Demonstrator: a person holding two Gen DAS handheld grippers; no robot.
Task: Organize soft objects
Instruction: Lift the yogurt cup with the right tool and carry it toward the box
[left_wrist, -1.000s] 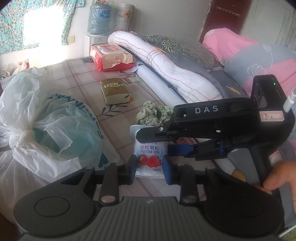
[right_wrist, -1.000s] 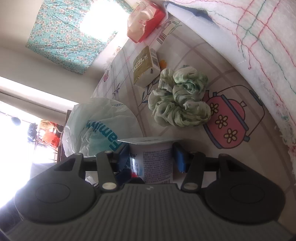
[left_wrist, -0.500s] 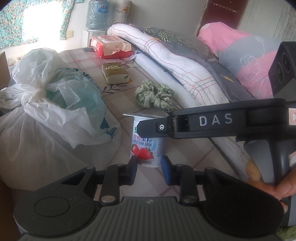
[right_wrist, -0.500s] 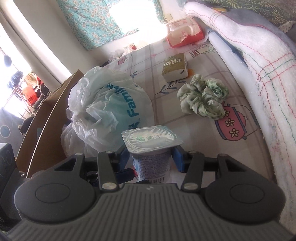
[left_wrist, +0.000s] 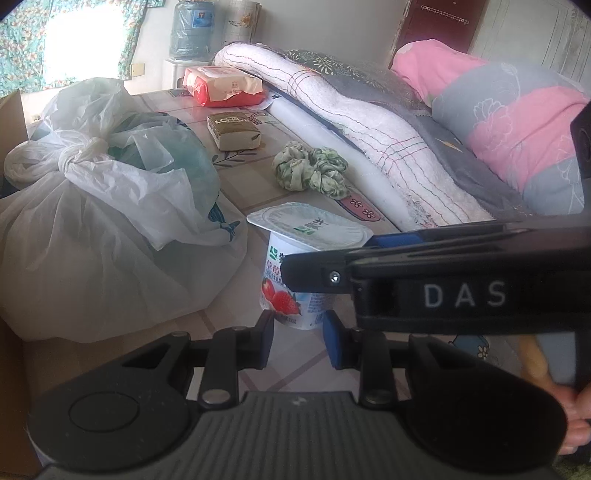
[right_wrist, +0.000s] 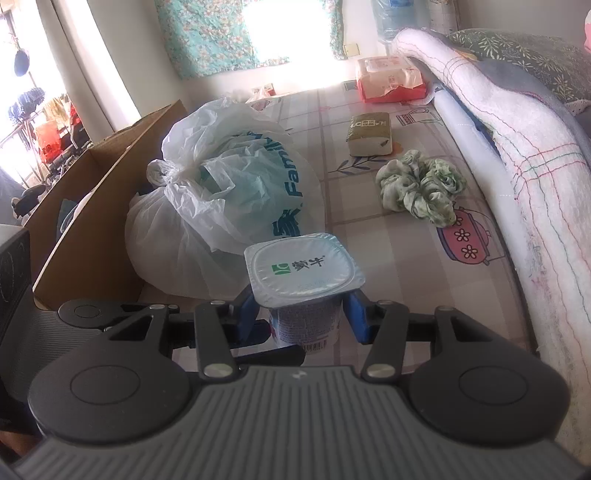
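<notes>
A home bedroom; rolled quilts (left_wrist: 373, 122), pink pillow (left_wrist: 517, 110), floral curtain (right_wrist: 221, 33), water jug (left_wrist: 192, 29).

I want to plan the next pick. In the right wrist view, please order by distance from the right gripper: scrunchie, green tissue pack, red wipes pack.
1. Scrunchie, right of centre, nearest the right gripper.
2. Green tissue pack, behind it.
3. Red wipes pack, farthest, by the window.

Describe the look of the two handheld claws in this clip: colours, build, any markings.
Both claws are matte black plastic with a ribbed grey-black body, two round discs either side, and silver pivot screws on the linkage bars. The left claw and the right claw each carry blue finger pads. The right claw's side bar shows white "DAS" lettering. No cables or sleeves are visible.
</notes>
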